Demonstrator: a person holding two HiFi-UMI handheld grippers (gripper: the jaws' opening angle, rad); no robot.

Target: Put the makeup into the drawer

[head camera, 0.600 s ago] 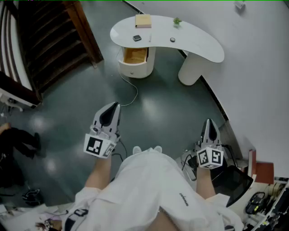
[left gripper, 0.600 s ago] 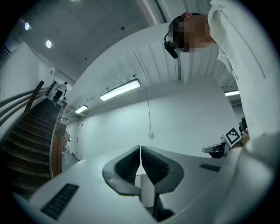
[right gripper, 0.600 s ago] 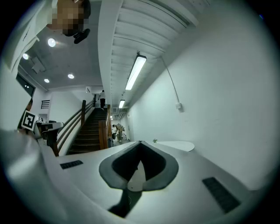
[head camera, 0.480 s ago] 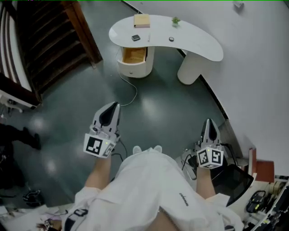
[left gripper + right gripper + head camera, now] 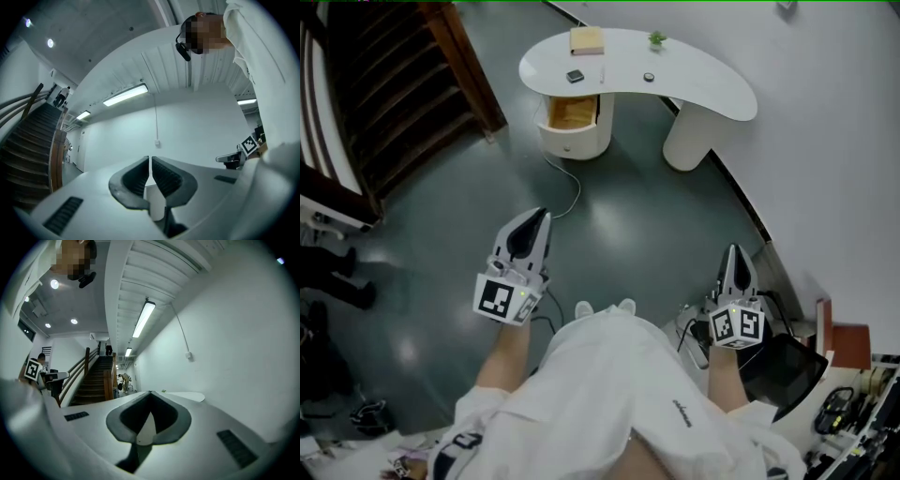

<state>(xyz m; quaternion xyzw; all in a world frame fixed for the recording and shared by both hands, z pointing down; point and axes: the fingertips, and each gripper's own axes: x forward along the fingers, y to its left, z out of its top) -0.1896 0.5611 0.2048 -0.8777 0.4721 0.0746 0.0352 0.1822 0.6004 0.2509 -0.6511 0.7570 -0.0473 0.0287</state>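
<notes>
Far ahead stands a white curved table (image 5: 712,89); its round pedestal holds an open drawer (image 5: 569,112) with a wooden inside. On the tabletop lie small makeup items: a dark compact (image 5: 574,76), a thin stick (image 5: 603,75) and a small round pot (image 5: 649,77). My left gripper (image 5: 542,216) and right gripper (image 5: 732,249) hover over the floor well short of the table, both shut and holding nothing. The left gripper view shows my left gripper (image 5: 149,161) with jaws pressed together against a bare wall. In the right gripper view, my right gripper (image 5: 150,394) is shut, the table (image 5: 187,396) beyond it.
A tan box (image 5: 586,39) and a small green plant (image 5: 656,38) sit at the table's back. A wooden staircase (image 5: 394,84) rises at the left. A cable (image 5: 572,187) trails across the grey floor. A cluttered desk (image 5: 853,403) lies at the bottom right.
The table has slid slightly up and left in the head view. The dark figure at the left edge has moved further out. Both grippers keep their places.
</notes>
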